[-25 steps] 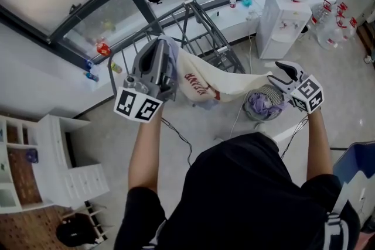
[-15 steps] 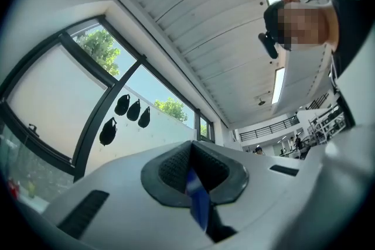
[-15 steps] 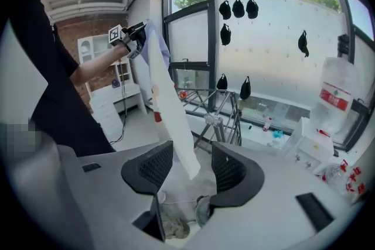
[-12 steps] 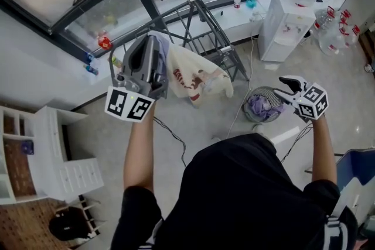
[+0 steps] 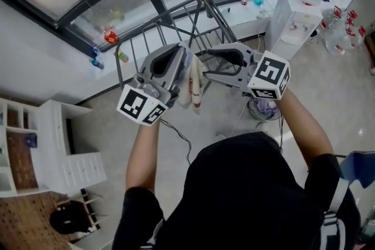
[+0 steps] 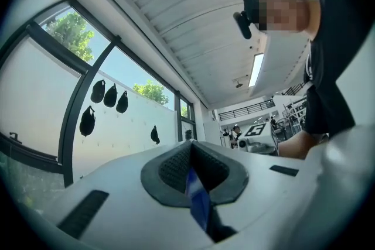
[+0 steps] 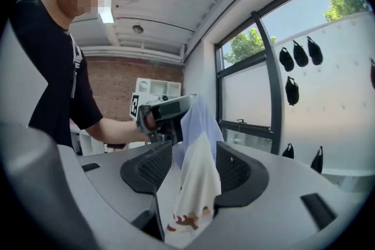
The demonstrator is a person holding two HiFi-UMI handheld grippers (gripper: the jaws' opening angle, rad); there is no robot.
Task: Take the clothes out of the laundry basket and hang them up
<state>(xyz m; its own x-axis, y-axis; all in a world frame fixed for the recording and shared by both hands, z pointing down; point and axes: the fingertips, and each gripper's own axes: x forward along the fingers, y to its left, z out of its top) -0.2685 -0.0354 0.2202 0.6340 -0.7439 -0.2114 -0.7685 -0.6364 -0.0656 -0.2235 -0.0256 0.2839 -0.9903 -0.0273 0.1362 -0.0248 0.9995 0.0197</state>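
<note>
Cream cloth (image 5: 193, 82), bunched and mostly hidden, is pinched by our left gripper (image 5: 183, 54); our right gripper (image 5: 214, 64), jaws wide and just opening further, flanks it.

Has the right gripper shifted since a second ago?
Yes. The right gripper swung left and up, from beside the round laundry basket to the grey metal drying rack, its open claw around the hanging cream cloth.

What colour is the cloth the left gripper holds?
Cream cloth with a reddish print, pale blue on top; clearest in right gripper view.
</note>
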